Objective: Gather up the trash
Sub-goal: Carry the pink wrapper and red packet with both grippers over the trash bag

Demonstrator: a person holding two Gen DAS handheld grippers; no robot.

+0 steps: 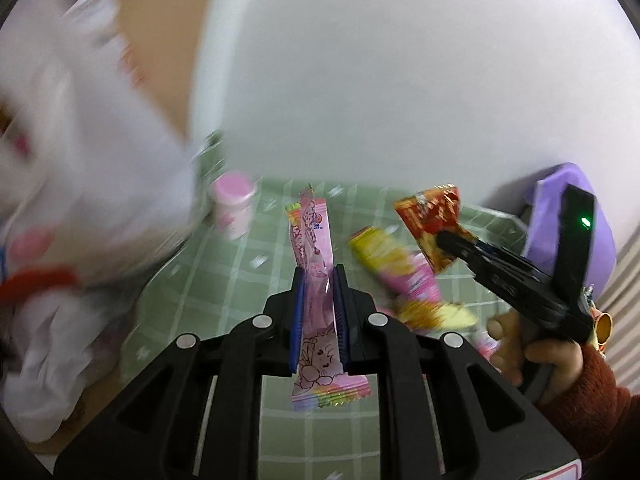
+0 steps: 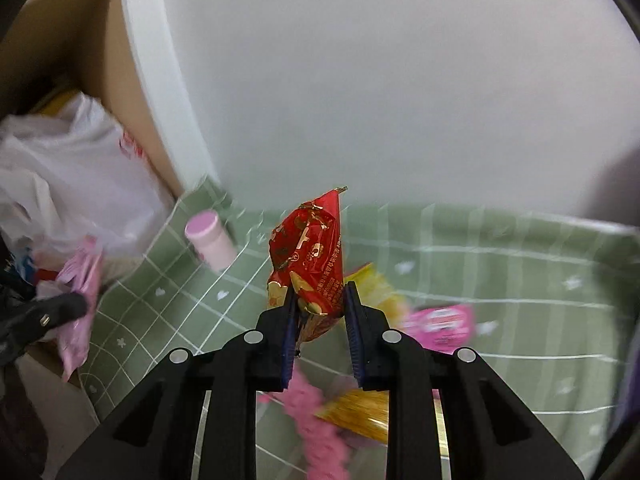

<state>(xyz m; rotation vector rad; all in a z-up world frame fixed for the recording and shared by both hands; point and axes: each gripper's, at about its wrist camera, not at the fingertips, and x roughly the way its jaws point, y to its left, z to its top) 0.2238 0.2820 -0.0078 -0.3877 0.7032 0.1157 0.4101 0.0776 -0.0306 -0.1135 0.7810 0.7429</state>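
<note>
- The left gripper (image 1: 318, 280) is closed narrow on a pink wrapper (image 1: 316, 300); its blue pads press both flat sides of it.
- The pink wrapper is long and thin. Its long axis runs along the fingers, with one end pointing away past the tips and the other end hanging back toward the camera.
- The right gripper (image 2: 320, 300) holds a red wrapper (image 2: 310, 256) with gold print. The wrapper stands upright between the fingers, with its pointed end up.
- In the left wrist view the red wrapper is raised above the green checked cloth (image 1: 224, 280), to the right of the pink wrapper.
- A yellow and pink wrapper (image 1: 384, 260) lies on the cloth between the two grippers. More pink and yellow packets lie on the cloth under the right gripper.
- A small pink bottle (image 2: 210, 242) stands on the cloth near its far left corner, just beside a white plastic bag (image 2: 76, 172).
- The bag is off the left edge of the cloth. A plain white wall (image 2: 380, 80) rises behind the far edge.
- A hand (image 1: 528, 352) in a red sleeve holds the right gripper.
- The right part of the cloth is mostly bare.
</note>
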